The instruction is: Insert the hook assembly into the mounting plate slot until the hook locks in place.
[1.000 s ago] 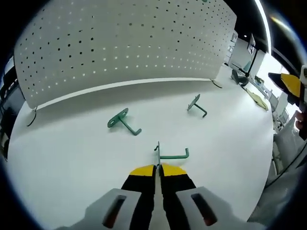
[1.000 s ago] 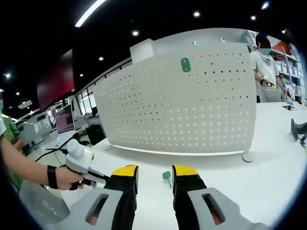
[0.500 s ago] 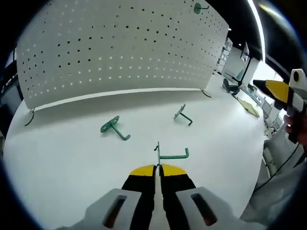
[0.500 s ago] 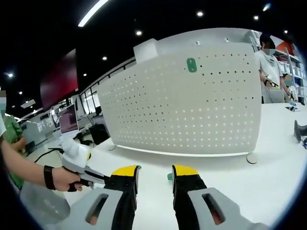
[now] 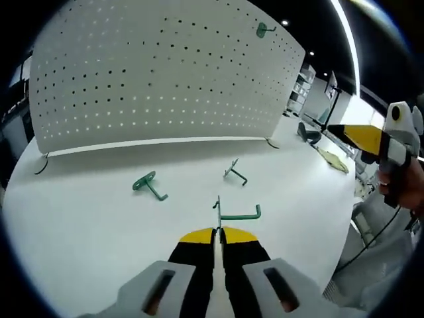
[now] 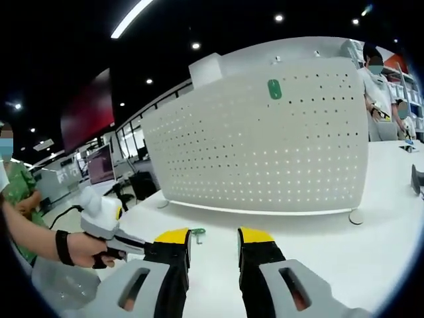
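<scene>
My left gripper [image 5: 218, 230] is shut on a green hook [image 5: 233, 213], whose flat plate stands upright between the yellow tips and whose bent arm points right. Beyond it, two more green hooks [image 5: 147, 184] [image 5: 234, 171] lie on the white table. The white pegboard [image 5: 159, 73] stands upright at the back, with one green hook [image 5: 264, 28] hung near its top right. In the right gripper view, my right gripper [image 6: 214, 240] is open with nothing between its jaws, facing the pegboard [image 6: 265, 152] and its mounted green plate [image 6: 274, 89]. A green hook [image 6: 197, 232] peeks out between the tips.
The right gripper [image 5: 377, 139] and the hand holding it enter the left gripper view from the right. A hand with a wristband [image 6: 73, 246] holds the left gripper at the lower left of the right gripper view. People stand behind the pegboard [image 6: 376, 93]. The table edge [image 5: 344, 225] curves at right.
The left gripper view has lifted and pulled back: the two loose hooks look smaller and farther. The right gripper view has swung right, so the hook between its tips now sits further left.
</scene>
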Demonstrator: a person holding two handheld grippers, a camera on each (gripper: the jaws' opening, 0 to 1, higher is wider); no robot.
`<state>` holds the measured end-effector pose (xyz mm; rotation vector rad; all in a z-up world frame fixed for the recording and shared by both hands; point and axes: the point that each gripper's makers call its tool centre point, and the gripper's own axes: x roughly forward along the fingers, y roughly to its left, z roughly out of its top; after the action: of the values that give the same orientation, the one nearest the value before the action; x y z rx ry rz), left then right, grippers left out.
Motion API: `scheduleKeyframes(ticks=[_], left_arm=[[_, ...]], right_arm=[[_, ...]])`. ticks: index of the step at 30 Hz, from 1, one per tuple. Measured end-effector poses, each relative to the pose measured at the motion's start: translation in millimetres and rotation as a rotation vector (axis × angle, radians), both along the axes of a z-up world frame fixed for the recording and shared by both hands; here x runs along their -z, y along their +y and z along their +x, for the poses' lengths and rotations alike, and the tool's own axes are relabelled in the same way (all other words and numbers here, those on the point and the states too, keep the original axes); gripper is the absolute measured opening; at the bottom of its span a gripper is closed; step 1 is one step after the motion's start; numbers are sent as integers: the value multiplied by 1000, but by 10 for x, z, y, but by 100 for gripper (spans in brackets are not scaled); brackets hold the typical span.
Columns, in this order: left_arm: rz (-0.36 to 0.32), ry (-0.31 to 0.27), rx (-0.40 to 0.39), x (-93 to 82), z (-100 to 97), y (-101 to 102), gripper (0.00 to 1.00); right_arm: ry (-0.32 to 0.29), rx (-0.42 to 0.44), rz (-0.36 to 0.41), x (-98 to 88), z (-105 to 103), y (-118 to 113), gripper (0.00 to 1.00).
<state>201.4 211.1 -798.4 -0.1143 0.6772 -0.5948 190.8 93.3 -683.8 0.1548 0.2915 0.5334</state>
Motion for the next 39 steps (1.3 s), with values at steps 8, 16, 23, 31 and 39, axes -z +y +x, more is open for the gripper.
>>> scheduleKeyframes(ticks=[8,16,23,31,39], left_arm=[[-56,-49,-7,-210,-67,-43,3],[-120,-96,11,-339,-118,-119,3],[-188,-141,28,-527,-166,-187,4],[-237,-203,30,-687,-180,-221,3],[-249,-242,38,-764,-218,-240,3]], right_arm=[[8,-28,10,19,-51,112,28],[16,-49,32,31,-93,206,28],[19,-77,64,8,-116,299,28],[42,-119,89,38,-163,460,25],[72,-141,142,49,-199,563,22]])
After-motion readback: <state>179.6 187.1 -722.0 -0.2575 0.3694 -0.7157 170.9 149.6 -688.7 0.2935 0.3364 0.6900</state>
